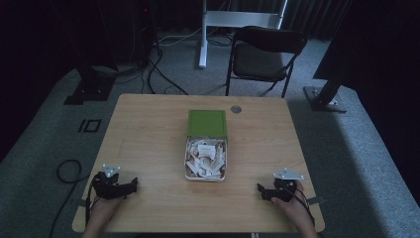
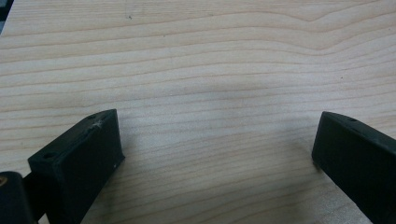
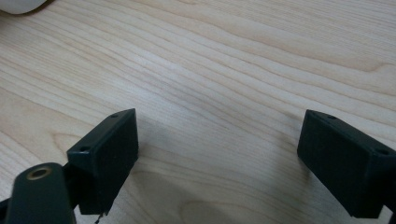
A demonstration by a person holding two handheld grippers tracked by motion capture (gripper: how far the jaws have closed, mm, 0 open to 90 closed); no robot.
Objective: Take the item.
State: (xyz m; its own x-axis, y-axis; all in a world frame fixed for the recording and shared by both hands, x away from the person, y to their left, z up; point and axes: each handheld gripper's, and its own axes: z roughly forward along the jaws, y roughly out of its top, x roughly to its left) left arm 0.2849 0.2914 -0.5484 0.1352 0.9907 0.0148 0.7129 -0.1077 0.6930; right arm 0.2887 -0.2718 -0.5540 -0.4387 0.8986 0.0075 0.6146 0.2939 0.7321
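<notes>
Box (image 1: 206, 165) at desk (image 1: 148, 139) centre, paper slips (image 1: 205, 157) inside, lid (image 1: 207, 123) behind it toward far edge. Left gripper (image 1: 130, 186) near-left corner, right gripper (image 1: 261, 190) near-right corner.

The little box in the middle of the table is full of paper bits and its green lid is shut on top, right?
Not quite. The small white box does hold paper scraps, but its green lid is flipped open behind it, as the high view shows.
</notes>
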